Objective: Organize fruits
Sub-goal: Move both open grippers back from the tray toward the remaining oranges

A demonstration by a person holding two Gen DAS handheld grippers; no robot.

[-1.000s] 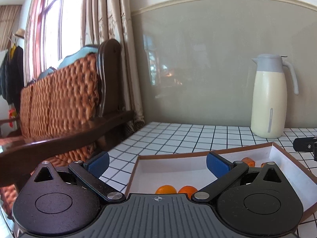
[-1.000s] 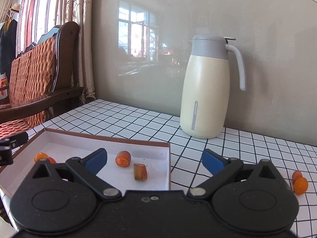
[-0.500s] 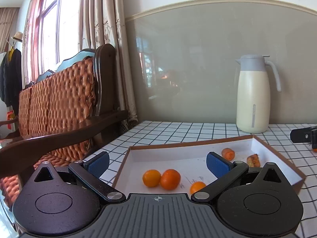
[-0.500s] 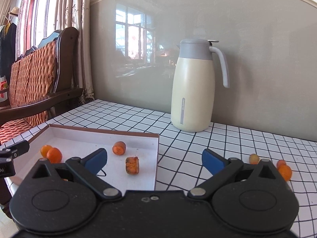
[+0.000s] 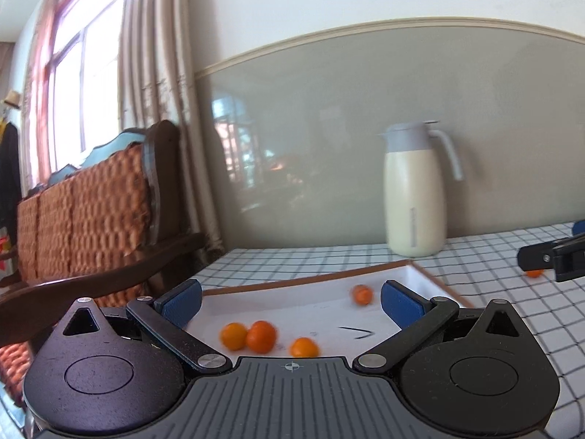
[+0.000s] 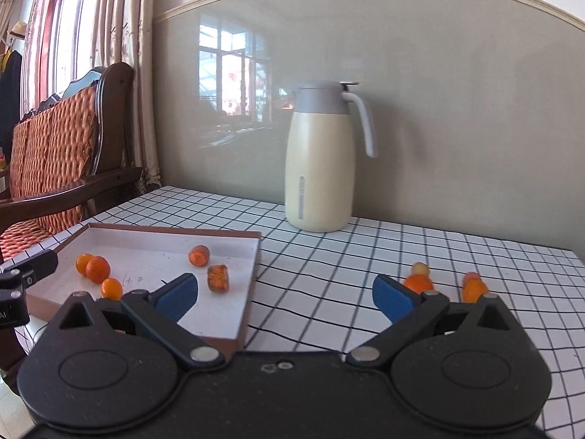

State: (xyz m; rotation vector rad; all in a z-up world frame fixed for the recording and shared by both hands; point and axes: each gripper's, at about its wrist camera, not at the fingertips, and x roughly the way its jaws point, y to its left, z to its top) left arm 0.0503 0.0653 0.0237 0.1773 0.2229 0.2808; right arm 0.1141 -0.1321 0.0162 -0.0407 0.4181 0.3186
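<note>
- While both cameras look across the checkered surface (image 6: 329, 256), the far left is just a wooden chair (image 6: 55, 153) with a woven orange back, next to curtains (image 6: 128, 55).
- Left gripper (image 5: 290, 298) is spread wide, blue pads well apart, nothing between them. It's hovering at the near edge of the shallow box (image 5: 426, 274). That view is kinda blurry.
- The box (image 6: 164, 225), white inside with brown walls, sits on the left part of the surface. In it: two small oranges (image 6: 93, 265) touching each other, a third one (image 6: 111, 288) just beside them, then a cut orange piece (image 6: 199, 255) and a darker chunk (image 6: 218, 278) further right.
- Right gripper (image 6: 285, 292) is also wide open and holding nothing, sitting over bare surface just right of the box.
- A cream thermos jug (image 6: 318, 161) with a grey lid stands upright at the back by the wall.
- Loose fruits on the right side: an orange one (image 6: 418, 282) with a pale little one (image 6: 420, 267) behind it, plus another orange pair (image 6: 474, 287) further right, well apart from the box.
</note>
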